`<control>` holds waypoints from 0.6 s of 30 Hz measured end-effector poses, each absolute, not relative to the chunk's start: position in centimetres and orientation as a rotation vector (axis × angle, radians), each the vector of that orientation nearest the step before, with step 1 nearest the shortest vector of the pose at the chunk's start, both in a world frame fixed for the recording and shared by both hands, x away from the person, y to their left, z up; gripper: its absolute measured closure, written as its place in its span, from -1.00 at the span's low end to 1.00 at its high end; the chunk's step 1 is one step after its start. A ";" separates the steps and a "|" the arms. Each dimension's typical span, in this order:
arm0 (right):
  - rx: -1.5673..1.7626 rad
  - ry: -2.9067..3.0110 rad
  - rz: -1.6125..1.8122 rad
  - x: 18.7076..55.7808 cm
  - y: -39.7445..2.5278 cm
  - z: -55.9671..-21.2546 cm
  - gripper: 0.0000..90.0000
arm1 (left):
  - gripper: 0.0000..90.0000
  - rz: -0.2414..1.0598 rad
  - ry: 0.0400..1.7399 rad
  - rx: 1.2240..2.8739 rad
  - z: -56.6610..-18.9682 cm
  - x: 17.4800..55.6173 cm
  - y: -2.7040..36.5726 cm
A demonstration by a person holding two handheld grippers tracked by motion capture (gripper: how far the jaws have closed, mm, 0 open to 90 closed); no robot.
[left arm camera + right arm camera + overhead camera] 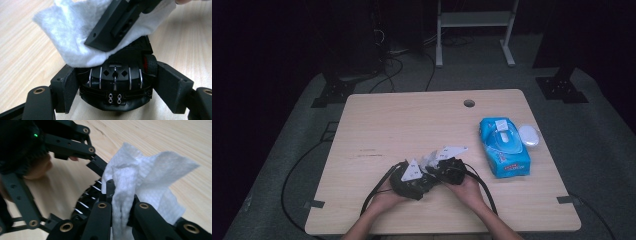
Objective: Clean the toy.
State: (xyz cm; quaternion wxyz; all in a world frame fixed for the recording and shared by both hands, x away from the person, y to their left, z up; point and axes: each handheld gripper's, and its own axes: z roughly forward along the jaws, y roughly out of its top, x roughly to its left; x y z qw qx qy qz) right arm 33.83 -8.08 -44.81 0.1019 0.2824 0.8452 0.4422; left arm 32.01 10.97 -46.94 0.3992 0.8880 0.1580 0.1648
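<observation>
Left gripper view: left gripper clamped on black toy car, white wipe in right gripper perhaps covering its roof.

High view is pretty dim and soft, room around the table falls off to near black, light seems to land from above. Both gripper views are way brighter, warm and even. White wipe nearly blows out, and its near folds go blurry up close.
</observation>
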 end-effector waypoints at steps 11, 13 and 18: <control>0.884 2.453 1.239 34.4 -9.1 -44.8 0.92 | -0.45 0.417 0.392 2.258 -46.8 32.0 10.9; 0.909 2.425 1.204 34.9 -9.8 -45.0 0.93 | -0.45 0.410 0.392 2.257 -46.7 32.2 11.0; 0.945 2.439 1.303 34.9 -9.8 -45.2 0.92 | -0.45 0.426 0.382 2.270 -46.8 32.1 10.7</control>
